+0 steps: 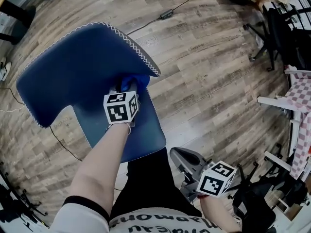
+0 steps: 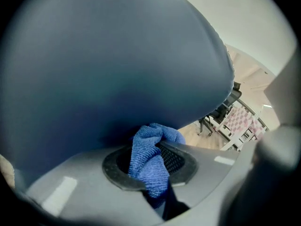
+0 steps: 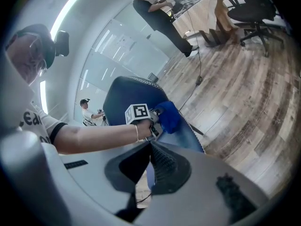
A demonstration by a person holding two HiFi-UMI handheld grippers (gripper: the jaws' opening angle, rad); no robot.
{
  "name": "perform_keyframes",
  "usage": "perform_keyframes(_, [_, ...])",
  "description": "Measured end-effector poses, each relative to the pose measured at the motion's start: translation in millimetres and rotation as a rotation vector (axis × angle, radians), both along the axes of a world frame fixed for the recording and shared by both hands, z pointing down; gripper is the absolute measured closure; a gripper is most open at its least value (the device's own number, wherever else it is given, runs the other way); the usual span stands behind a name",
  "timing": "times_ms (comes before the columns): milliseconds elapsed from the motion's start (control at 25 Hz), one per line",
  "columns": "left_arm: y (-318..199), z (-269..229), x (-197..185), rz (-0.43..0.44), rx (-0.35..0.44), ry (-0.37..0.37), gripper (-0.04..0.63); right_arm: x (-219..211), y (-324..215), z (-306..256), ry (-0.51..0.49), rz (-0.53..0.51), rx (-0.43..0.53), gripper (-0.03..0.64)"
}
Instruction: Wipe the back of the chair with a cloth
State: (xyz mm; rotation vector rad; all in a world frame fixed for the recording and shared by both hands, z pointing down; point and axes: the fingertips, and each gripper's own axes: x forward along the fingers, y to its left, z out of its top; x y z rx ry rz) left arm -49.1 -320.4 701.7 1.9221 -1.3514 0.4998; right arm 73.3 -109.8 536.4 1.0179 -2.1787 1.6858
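Note:
The blue chair stands below me, its padded back (image 1: 82, 67) at the left with white stitching along the edge and its seat (image 1: 141, 130) nearer to me. My left gripper (image 1: 129, 87) is shut on a blue cloth (image 1: 134, 81) and presses it against the chair back just above the seat. In the left gripper view the cloth (image 2: 148, 149) bunches between the jaws and the dark blue chair back (image 2: 108, 65) fills the picture. My right gripper (image 1: 184, 159) hangs low by my body, shut and empty, apart from the chair. From the right gripper view I see the cloth (image 3: 168, 117) against the chair (image 3: 127, 93).
Wood-plank floor all around. A cable (image 1: 167, 13) runs across the floor behind the chair. Black office chairs (image 1: 277, 28) and a white frame with a checkered cloth (image 1: 301, 106) stand at the right. Two people (image 3: 157, 13) are far off in the room.

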Motion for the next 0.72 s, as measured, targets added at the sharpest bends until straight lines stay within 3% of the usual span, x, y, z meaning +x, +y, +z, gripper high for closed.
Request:
perform_keyframes(120, [-2,-5,20,0.069,0.012,0.011,0.523,3,1,-1,0.001,0.010,0.000,0.603])
perform_keyframes(320, [1,-11,29,0.098,0.016,0.034,0.523,3,5,-4,0.004,0.021,0.009,0.603])
perform_keyframes(720, [31,-82,37,0.261,0.137,0.069,0.522,-24,12,-40,-0.020,-0.034,0.083,0.603])
